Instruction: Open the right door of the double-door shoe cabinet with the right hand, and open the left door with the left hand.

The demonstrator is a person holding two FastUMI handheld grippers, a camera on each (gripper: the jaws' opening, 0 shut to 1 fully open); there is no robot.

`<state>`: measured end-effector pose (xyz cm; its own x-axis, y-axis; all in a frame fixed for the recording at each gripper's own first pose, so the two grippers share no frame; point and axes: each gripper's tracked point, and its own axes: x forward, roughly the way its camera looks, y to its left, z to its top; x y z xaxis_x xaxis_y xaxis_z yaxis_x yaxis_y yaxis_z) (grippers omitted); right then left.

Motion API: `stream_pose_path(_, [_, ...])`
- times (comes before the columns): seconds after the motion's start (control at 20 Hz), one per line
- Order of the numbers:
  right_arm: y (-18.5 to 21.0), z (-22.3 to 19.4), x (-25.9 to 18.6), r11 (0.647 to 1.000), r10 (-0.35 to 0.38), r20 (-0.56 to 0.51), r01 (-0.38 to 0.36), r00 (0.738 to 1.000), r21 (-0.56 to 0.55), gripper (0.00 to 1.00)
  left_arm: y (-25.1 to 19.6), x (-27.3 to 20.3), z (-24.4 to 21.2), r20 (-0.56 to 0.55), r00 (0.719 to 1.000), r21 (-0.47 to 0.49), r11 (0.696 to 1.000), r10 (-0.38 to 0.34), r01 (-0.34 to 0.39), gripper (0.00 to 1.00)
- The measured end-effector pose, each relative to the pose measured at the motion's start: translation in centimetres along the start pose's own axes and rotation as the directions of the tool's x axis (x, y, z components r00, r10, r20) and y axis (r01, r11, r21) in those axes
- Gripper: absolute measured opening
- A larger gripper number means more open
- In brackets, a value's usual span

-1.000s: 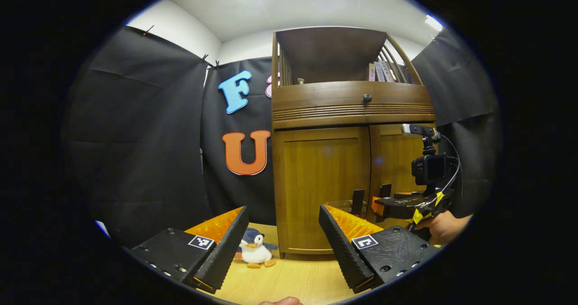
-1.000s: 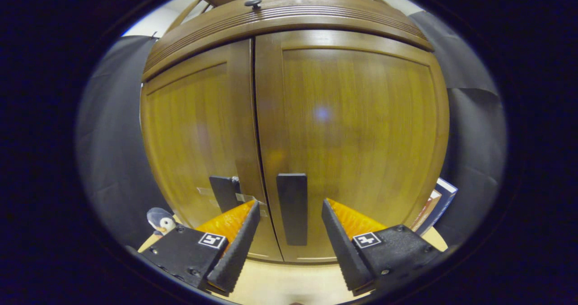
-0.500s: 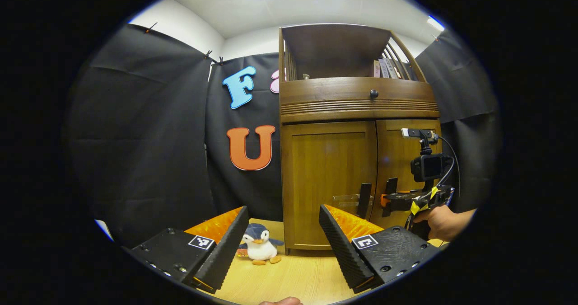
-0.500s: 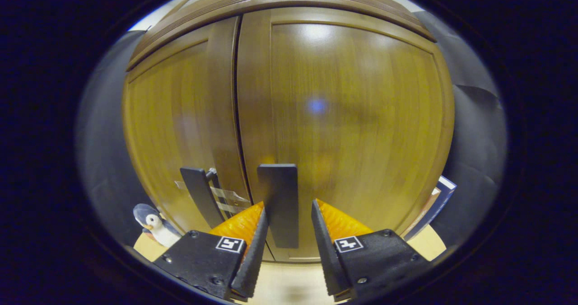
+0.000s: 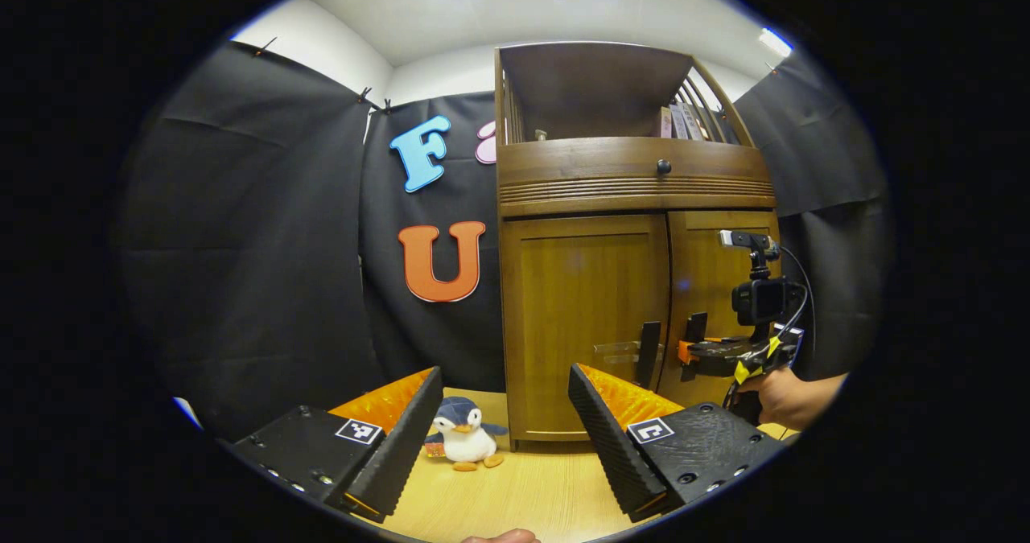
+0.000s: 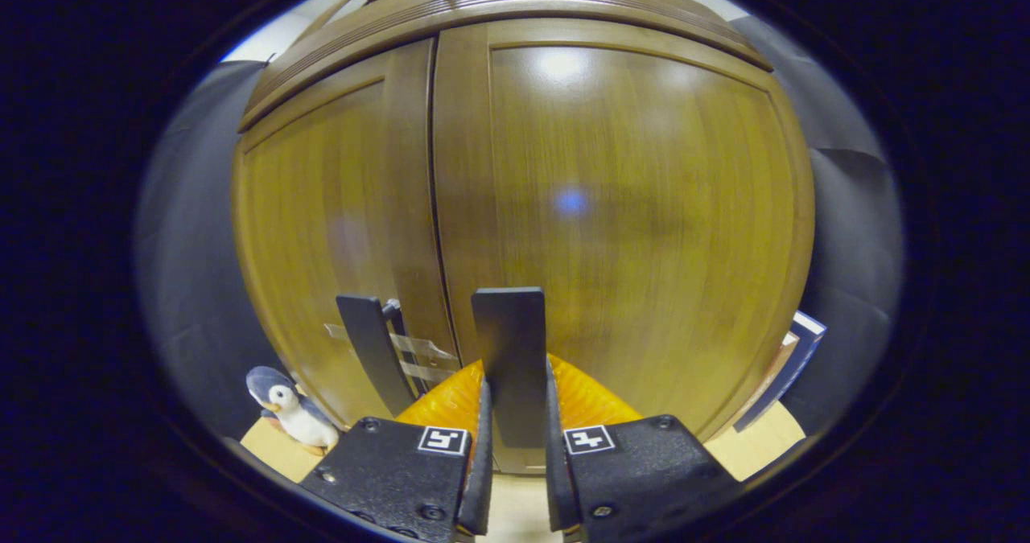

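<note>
Cabinet [image 5: 628, 302] of brown wood stands on a pale wooden table [image 5: 523, 495] against the black cloth wall, at about 1 o'clock in the left gripper view, with both doors shut. Its left door [image 5: 583, 322] and right door [image 5: 712, 285] meet at a narrow centre seam, and each carries a dark upright handle beside that seam. In the right gripper view the right gripper [image 6: 515, 471] sits at 6 o'clock, its two fingers pressed against either side of the right door's handle [image 6: 509, 358]; the left door's handle [image 6: 372, 354] stands free at 8 o'clock. The left gripper [image 5: 503, 438] hangs well back from the cabinet, fingers spread wide on nothing. A toy penguin [image 5: 467, 445] sits on the table just beside the cabinet's lower left corner. Books [image 5: 680, 121] stand on the open top shelf.
</note>
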<state>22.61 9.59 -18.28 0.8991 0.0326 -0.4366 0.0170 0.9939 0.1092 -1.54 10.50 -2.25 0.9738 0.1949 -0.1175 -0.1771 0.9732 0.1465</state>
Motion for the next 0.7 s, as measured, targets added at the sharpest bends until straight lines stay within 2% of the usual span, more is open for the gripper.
stream_pose_path(0.4, [-0.4, -1.2, -4.1, 0.998, 0.067, 0.015, -0.067, 0.998, -0.013, 0.29, -2.8, -0.2, -0.5, -0.041, 0.992, 0.018, 0.993, -0.117, 0.118, 0.95])
stream_pose_path(0.65, [-1.2, -1.8, -7.1, 0.993, 0.113, 0.012, -0.113, 0.993, -0.027, 0.29, -4.0, -2.8, -0.5, -0.038, 0.995, 0.02, 0.996, -0.089, 0.09, 0.95])
stream_pose_path(0.7, [-1.5, -2.1, -7.9, 0.991, 0.128, 0.009, -0.127, 0.992, -0.035, 0.29, -4.1, -3.3, -0.5, -0.036, 0.997, 0.014, 0.998, -0.068, 0.068, 1.0])
